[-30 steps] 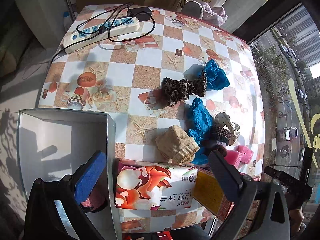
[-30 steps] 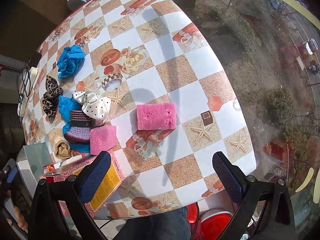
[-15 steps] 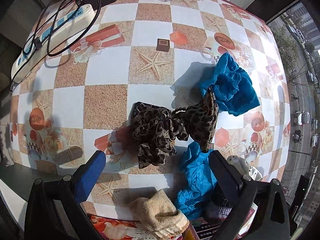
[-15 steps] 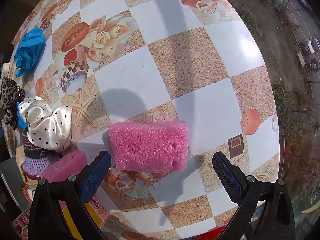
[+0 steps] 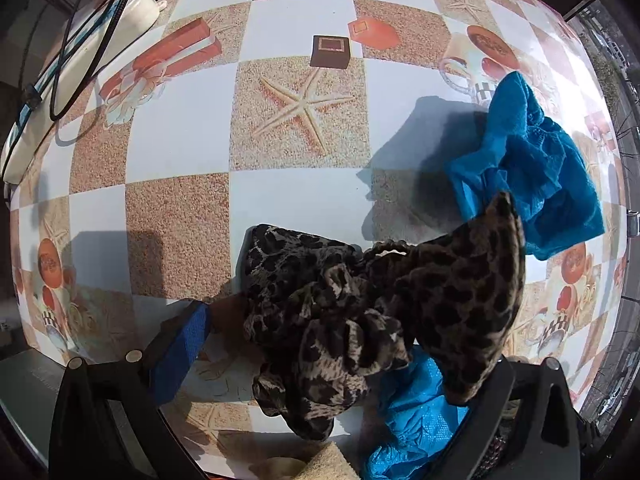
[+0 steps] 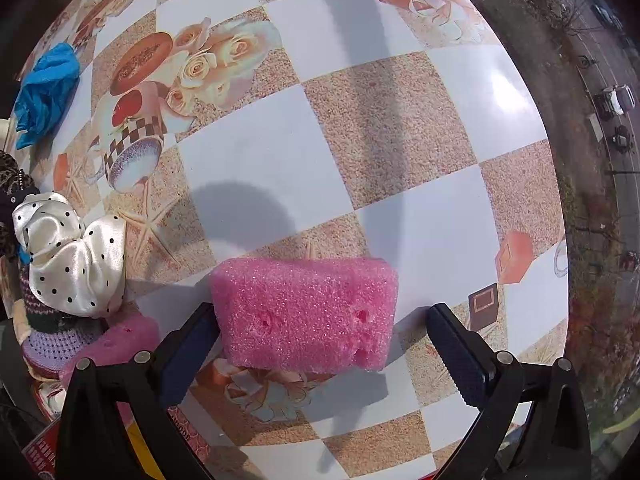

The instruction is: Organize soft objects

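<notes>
Pink sponge [image 6: 304, 312] sits low centre of the right view between the spread right gripper [image 6: 320, 344]; light and squashy, best pinched across its ends. Left gripper [image 5: 340, 360], also released, straddles the floppy leopard scrunchie [image 5: 380, 308].

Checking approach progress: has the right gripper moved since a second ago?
Yes. The right gripper moved forward and down; its fingers now flank the pink sponge.

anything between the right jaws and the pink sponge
Nothing visible. The right gripper is open around the pink sponge, one jaw at each end, with only bare tablecloth around it. A second pink sponge lies apart, off to the side.
</notes>
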### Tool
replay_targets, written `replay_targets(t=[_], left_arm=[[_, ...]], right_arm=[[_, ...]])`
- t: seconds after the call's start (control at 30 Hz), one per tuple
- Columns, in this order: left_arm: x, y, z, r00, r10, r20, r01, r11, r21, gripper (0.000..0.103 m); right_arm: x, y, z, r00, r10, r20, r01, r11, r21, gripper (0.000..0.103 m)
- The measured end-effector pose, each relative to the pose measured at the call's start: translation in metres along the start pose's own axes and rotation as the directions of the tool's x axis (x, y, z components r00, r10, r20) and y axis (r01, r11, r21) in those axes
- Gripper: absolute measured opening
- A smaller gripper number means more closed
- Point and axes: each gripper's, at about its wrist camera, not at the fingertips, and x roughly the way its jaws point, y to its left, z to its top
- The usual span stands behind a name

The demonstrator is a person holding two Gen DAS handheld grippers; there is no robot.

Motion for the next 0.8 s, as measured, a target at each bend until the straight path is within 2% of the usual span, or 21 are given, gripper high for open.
replay_targets(t=[0.2,0.27,0.33,0.37,0.4,0.43,0.5,0.53,0.57,0.6,0.8], left_arm=[[0.001,0.001,0.006,1.000,0.002,-0.023,-0.002,1.000,-0.009,0.103],[0.004,-0.001,0.014,0.999,0.002,-0.052,-0.002,1.000,-0.007,0.103],[0.001,0.001,0.014,0.999,0.000,-0.040,0.000,1.000,-0.018,0.100],[-0.003,0.001,0.012,1.000,0.000,-0.020,-0.001,1.000,-0.013,0.091],[-0.007,-0.003,0.010,1.000,0.000,0.001,0.000,1.000,0.000,0.078],[-0.012,-0.006,0.009,1.000,0.000,0.012,0.000,1.000,0.019,0.069],[-0.017,-0.010,0.007,1.000,-0.012,0.011,0.011,0.998,0.063,0.035],[-0.020,-0.011,0.009,1.000,-0.027,0.009,0.026,0.997,0.069,0.029],[-0.024,-0.011,0.008,0.999,-0.029,0.015,0.028,0.997,0.070,0.023],[-0.029,-0.011,0.007,0.999,-0.029,0.030,0.027,0.997,0.074,0.022],[-0.069,-0.020,-0.001,0.992,0.004,0.123,-0.021,0.991,0.132,0.022]], right_arm=[[0.000,0.008,-0.009,1.000,-0.005,0.023,0.005,1.000,0.005,0.103],[0.001,0.008,-0.010,1.000,-0.011,0.009,0.011,1.000,-0.002,0.103],[0.002,0.010,-0.008,1.000,-0.010,-0.009,0.010,1.000,-0.009,0.103],[0.001,0.010,-0.007,1.000,-0.014,-0.012,0.014,1.000,-0.007,0.101],[-0.003,0.009,-0.005,1.000,-0.014,-0.006,0.014,1.000,-0.002,0.095],[-0.006,0.005,-0.004,1.000,-0.015,0.004,0.015,1.000,0.000,0.085],[-0.015,0.004,-0.004,0.999,-0.012,0.030,0.013,1.000,-0.011,0.071],[-0.018,0.005,-0.004,1.000,-0.001,0.029,0.002,1.000,-0.021,0.070],[-0.019,0.005,-0.004,1.000,0.002,0.029,-0.001,1.000,-0.029,0.070],[-0.022,0.006,-0.006,0.999,-0.005,0.037,0.006,0.999,-0.035,0.070],[-0.058,0.011,-0.014,0.993,0.015,0.115,-0.008,0.998,-0.062,0.070]])
